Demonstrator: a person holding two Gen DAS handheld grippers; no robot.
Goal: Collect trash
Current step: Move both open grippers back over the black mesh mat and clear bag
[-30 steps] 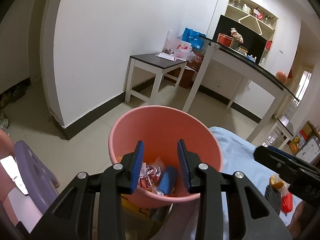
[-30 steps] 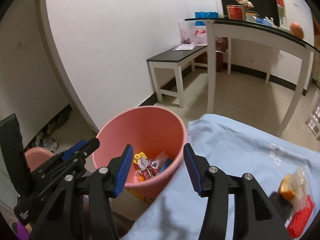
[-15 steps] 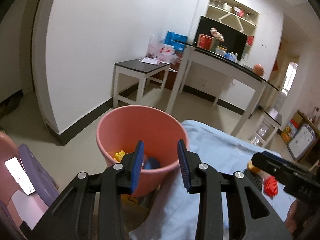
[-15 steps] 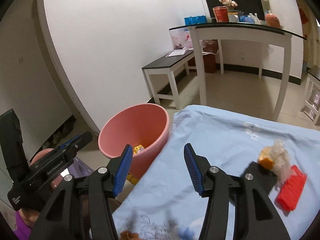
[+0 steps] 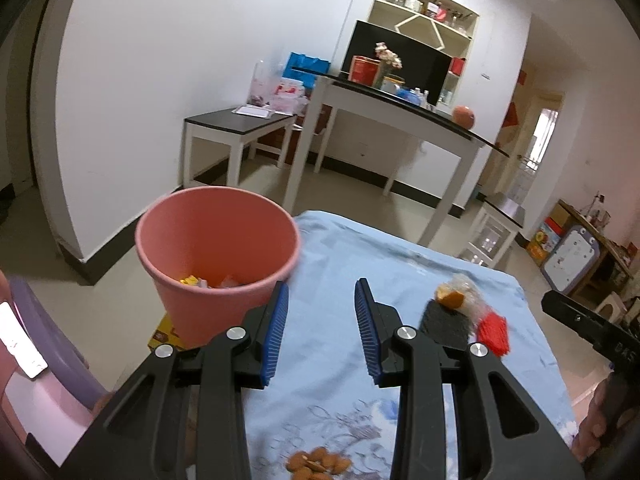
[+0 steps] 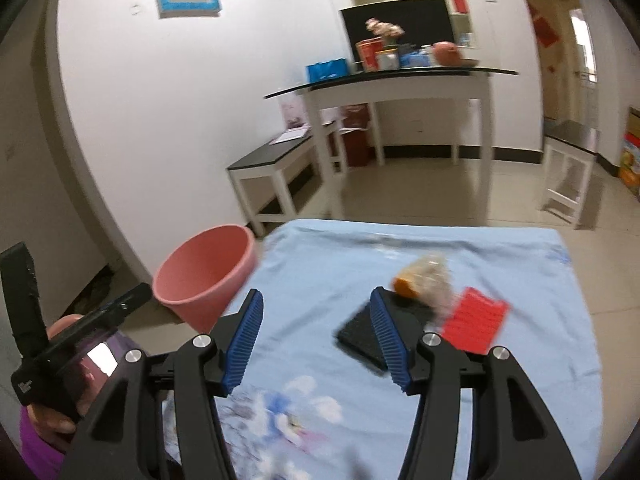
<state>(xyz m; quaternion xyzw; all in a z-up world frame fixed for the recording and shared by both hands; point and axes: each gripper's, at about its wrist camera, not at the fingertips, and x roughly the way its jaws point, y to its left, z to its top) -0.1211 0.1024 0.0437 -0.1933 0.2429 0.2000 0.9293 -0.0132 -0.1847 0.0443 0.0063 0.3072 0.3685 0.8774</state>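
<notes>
A pink bin [image 5: 160, 220] with wrappers in its bottom stands on the floor at the left edge of a table under a light blue cloth [image 5: 360, 256]. On the cloth lie a black pad [image 6: 358, 336], an orange peel in a clear wrapper [image 6: 420, 280] and a red ridged piece [image 6: 476, 324]. Almonds [image 5: 318, 462] lie near the front. My left gripper [image 5: 320, 332] is open and empty over the cloth, just right of the bin. My right gripper [image 6: 316, 340] hangs over the cloth left of the black pad, its jaws opening with nothing between them.
A purple stool [image 5: 48, 344] bearing a phone sits at the lower left, and a yellow box [image 5: 164, 334] lies under the bin. Beyond the table stand a low white bench [image 6: 276, 168] and a tall white table [image 6: 400, 84] loaded with items.
Both grippers have swung right, away from above the bin and out over the blue cloth. The trash pile on the cloth has come nearer the centre of both views.
</notes>
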